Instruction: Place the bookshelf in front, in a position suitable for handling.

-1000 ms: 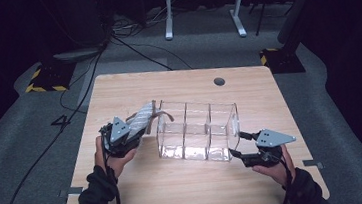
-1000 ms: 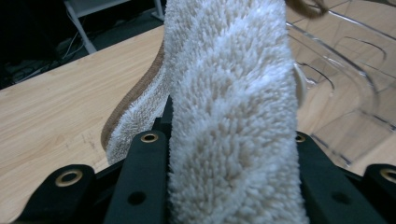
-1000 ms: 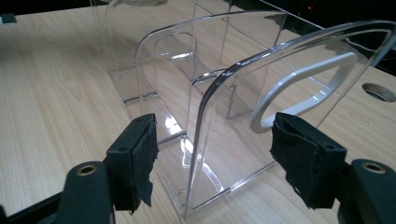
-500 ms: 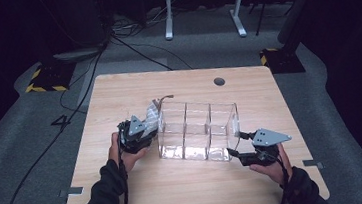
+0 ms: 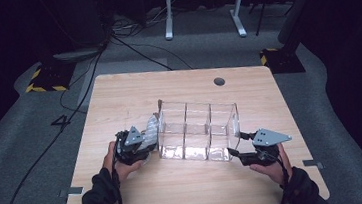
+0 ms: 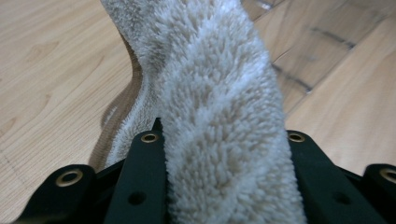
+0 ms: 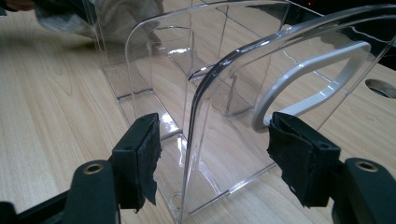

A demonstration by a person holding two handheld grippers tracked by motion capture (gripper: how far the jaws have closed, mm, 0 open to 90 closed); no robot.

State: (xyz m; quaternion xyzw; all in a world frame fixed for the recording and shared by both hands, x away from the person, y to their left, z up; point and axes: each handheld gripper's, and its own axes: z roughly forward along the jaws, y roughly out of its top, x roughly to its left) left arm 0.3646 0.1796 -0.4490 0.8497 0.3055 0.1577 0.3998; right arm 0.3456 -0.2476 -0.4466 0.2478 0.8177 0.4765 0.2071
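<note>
Closing on the clear three-compartment acrylic organizer [image 5: 198, 130], left gripper [image 5: 140, 143] has carried its clamped fluffy beige-striped sock [image 6: 219, 116] against the organizer's left end wall, right gripper [image 5: 238, 144] jaws wide, straddling the opposite wall, so insertion looks next.

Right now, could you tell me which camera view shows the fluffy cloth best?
The left gripper view: the cloth sits close up between the jaws. The high view shows it small beside the clear box; the right gripper view shows it blurred through the box.

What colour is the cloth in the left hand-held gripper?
Off-white and beige, in fuzzy diagonal stripes: the cloth shows best in the left gripper view.
</note>
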